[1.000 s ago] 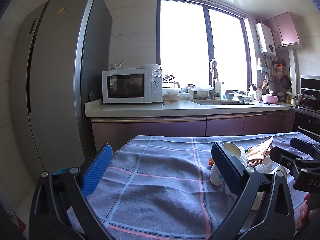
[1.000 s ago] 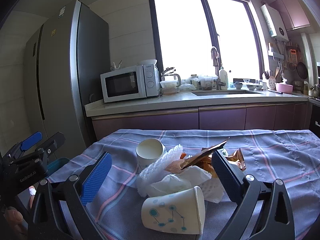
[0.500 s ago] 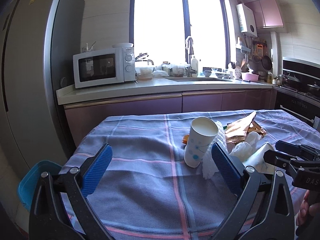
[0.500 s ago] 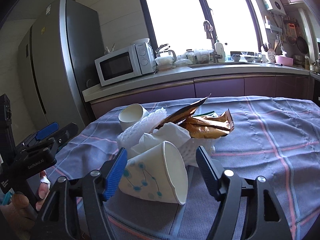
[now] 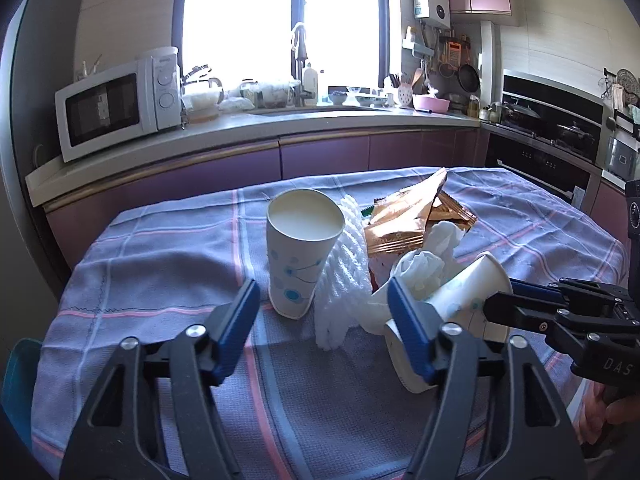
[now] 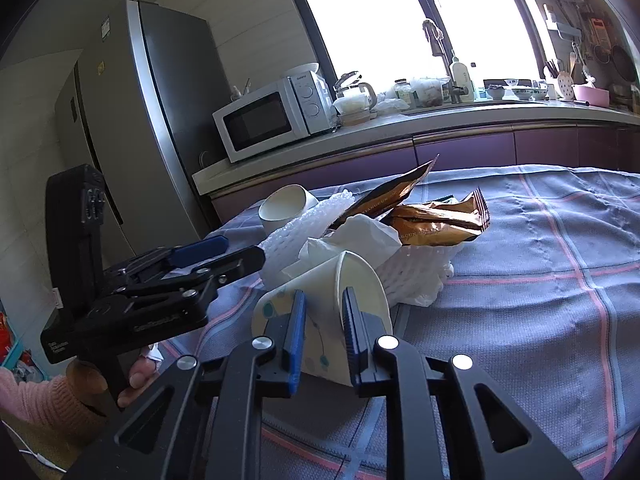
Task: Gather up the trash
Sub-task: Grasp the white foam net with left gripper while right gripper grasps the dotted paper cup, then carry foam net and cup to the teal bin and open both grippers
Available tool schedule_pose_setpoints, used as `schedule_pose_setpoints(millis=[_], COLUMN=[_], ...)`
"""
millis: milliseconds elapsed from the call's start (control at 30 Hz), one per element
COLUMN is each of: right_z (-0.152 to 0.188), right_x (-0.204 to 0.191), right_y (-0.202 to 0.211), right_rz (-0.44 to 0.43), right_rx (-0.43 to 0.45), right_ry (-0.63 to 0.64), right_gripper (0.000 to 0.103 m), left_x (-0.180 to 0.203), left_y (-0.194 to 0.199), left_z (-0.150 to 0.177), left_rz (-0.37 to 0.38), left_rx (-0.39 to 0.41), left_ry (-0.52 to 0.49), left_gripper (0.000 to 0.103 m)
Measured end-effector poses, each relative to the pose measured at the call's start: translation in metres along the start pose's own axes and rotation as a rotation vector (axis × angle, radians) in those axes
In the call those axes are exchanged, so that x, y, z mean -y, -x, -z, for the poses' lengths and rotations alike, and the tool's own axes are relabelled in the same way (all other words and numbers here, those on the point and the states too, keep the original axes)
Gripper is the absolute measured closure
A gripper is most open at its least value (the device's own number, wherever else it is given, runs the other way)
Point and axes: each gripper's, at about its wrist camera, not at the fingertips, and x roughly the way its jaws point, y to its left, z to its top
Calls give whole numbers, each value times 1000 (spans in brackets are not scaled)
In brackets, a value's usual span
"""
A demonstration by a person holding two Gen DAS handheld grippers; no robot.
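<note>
Trash: right tool (image 6: 322,322) closing, pinching tipped paper cup (image 6: 320,300) wall | left tool (image 5: 320,320) half-open, closing, holding nothing

– Where's the upright cup (image 5: 301,248)?
– On the tabletop (image 5: 160,280), left of the foam netting (image 5: 345,280); the wrappers (image 5: 404,220) lie behind it.
– And the tipped cup (image 6: 320,300)?
– Nearest, before the tissue (image 6: 360,236), its wall between the right tool's (image 6: 322,320) closing jaws.

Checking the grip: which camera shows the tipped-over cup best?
The right wrist view: the tipped-over cup fills the foreground, its wall between the right gripper's closing jaws. The left wrist view shows it partly hidden behind the left gripper.
</note>
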Motion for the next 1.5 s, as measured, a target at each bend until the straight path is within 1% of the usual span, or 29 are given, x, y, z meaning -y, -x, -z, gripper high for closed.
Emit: schedule_pose_setpoints(millis=[33, 67, 100, 133, 200, 233, 367, 567, 833, 1000, 1200, 1367, 1500], right_z=[0, 0, 0, 0, 1, 1, -1, -6, -12, -18, -26, -37, -46], right_x=[1, 1, 2, 2, 3, 3, 4, -5, -25, -39, -63, -97, -137], right_y=[0, 0, 0, 0, 2, 2, 3, 7, 7, 8, 3, -17, -36], right_rz=[-3, -8, -13, -18, -30, -38, -64, -94, -131, -171, -241, -327, -399], right_rx=[-1, -2, -2, -2, -6, -6, -9, -2, -2, 6, 5, -19, -46], right_ry=[-1, -4, -6, -8, -11, -13, -22, -6, 27, 49, 77, 104, 146], right_gripper=[88, 88, 89, 90, 93, 93, 96, 100, 100, 100, 100, 100, 100], left_x=[1, 1, 1, 1, 0, 1, 3, -1, -24, -45, -83, -125, -165], left_y=[-5, -9, -11, -12, -14, -15, -8, 20, 68, 101, 136, 162, 184], left_z=[0, 0, -1, -1, -1, -1, -4, -11, -20, -19, -7, 8, 24], left_rz=[12, 18, 33, 51, 76, 83, 98, 133, 128, 103, 16, -109, -225], left_rx=[-13, -23, -31, -38, -47, -48, -31, 16, 94, 143, 178, 186, 182], left_ry=[5, 10, 16, 23, 31, 30, 22, 19, 56, 92, 158, 224, 293], left_gripper=[49, 55, 64, 69, 87, 89, 90, 91, 91, 91, 91, 91, 91])
